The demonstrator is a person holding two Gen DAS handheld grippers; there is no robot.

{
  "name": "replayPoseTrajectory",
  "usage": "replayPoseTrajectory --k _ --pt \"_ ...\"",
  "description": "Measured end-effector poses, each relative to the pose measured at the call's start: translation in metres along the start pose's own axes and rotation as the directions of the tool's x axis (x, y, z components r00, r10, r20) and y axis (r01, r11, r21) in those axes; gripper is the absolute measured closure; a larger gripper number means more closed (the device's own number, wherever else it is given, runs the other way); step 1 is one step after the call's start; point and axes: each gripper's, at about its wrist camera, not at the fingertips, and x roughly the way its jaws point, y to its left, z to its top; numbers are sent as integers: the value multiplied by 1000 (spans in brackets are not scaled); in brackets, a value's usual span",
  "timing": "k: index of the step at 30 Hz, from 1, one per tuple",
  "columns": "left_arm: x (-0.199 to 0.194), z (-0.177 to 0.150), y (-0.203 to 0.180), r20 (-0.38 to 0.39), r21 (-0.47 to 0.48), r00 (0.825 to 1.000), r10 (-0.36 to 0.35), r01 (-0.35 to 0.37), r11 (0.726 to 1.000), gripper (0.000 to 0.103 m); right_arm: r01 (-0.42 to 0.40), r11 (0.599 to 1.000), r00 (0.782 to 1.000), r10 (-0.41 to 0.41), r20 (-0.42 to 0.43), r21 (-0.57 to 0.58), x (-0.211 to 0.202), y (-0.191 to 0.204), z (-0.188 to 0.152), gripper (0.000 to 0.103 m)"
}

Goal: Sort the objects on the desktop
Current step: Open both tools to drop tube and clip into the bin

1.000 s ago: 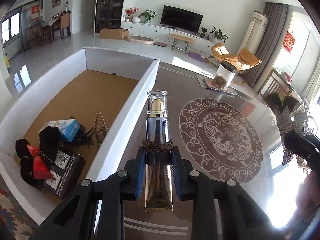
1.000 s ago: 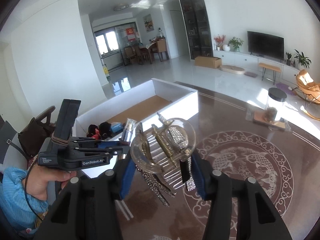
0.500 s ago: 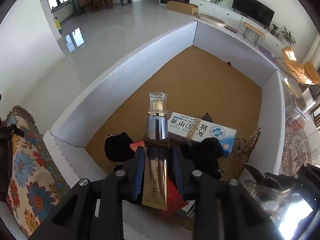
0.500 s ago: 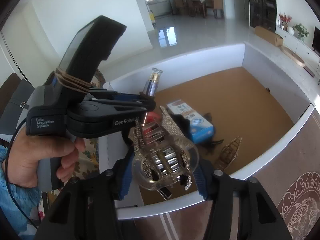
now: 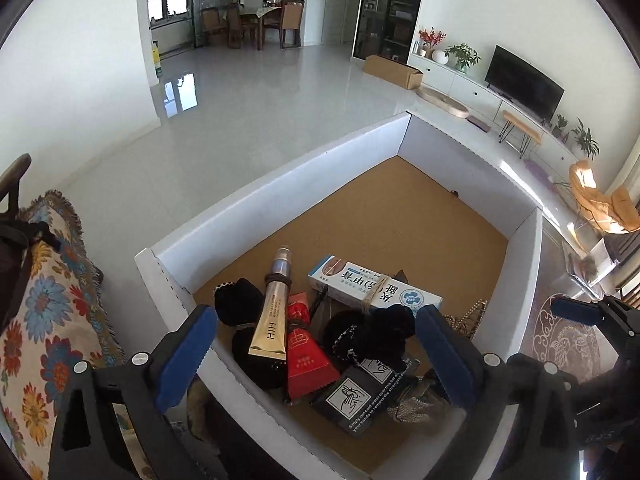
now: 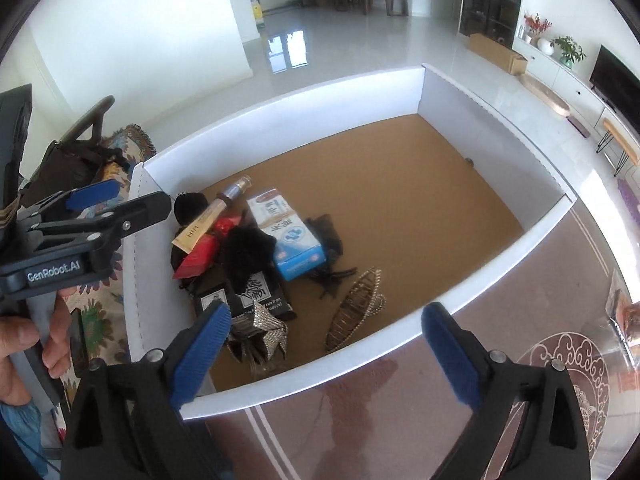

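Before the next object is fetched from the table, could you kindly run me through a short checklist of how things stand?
1. Left tongs open and holding nothing: ok.
2. Right tongs open and holding nothing: ok.
3. Gold cosmetic tube with clear cap lies inside the white-walled cardboard box, on the pile: ok.
4. Rhinestone hair clip lies on the box floor by the near wall: ok.
5. Blue-and-white medicine carton inside the box: ok.
6. More objects left on the brown patterned table to sort: cannot tell.
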Motion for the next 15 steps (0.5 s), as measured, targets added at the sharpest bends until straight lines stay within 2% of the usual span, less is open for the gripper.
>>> replayPoseTrajectory --k 2,4,9,11,15 --pt "-7 -5 -3 11 -28 999 54 -53 998 2 -1 1000 1000 1 -6 17 -2 -2 5 6" --pt "-13 -9 -5 30 -59 998 52 -51 997 2 6 1000 1000 -6 -8 23 -3 -5 6 6" --pt "-26 -13 -13 67 -71 987 145 -140 988 2 29 1000 1000 -29 -6 8 -4 0 4 6" --pt "-31 -14 -12 71 -94 986 149 -142 985 2 34 999 999 -34 -1 1 -4 1 3 6" --pt "-38 -18 -9 63 -160 992 108 -97 982 0 44 999 999 -44 8 1 -2 1 1 6"
